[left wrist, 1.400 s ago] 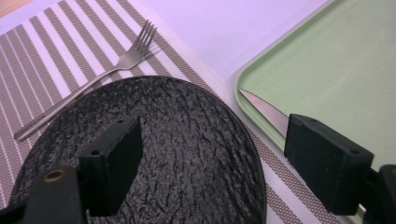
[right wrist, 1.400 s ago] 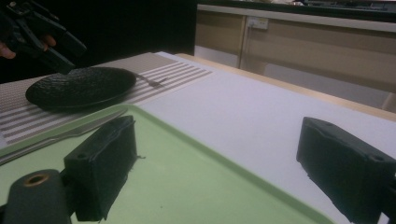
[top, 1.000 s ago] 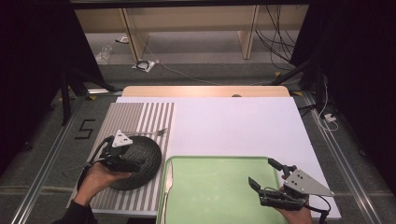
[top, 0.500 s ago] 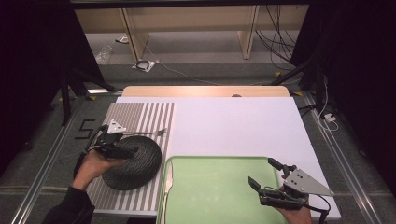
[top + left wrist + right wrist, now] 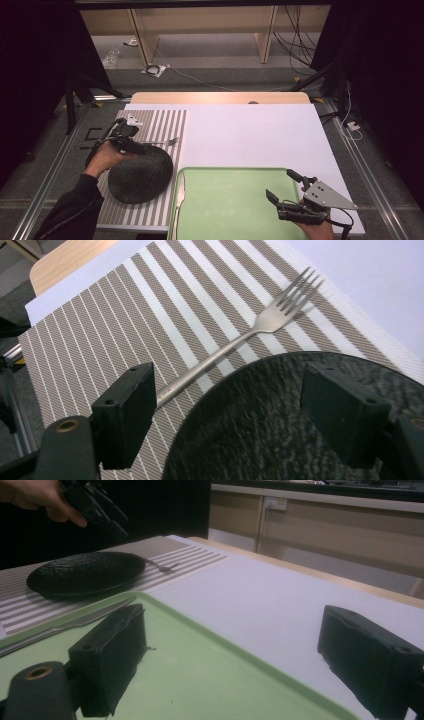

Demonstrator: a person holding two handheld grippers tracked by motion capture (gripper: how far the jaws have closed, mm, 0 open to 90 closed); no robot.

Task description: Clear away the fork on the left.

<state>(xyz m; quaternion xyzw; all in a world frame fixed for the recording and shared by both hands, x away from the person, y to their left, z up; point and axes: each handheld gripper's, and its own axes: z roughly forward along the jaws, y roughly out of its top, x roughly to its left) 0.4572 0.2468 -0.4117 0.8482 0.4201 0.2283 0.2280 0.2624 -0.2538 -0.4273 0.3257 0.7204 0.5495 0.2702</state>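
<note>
Left hand-held gripper [image 5: 240, 410], jaws apart, hovers over fork [image 5: 240, 337] beside plate [image 5: 300, 425].

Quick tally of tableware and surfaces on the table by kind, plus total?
Fork: 1
Knife: 1
Black plate: 1
Striped placemat: 1
Green tray: 1
Total: 5

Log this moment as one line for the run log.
left gripper: open, above fork | right gripper: open, over green tray | black plate: on striped mat
</note>
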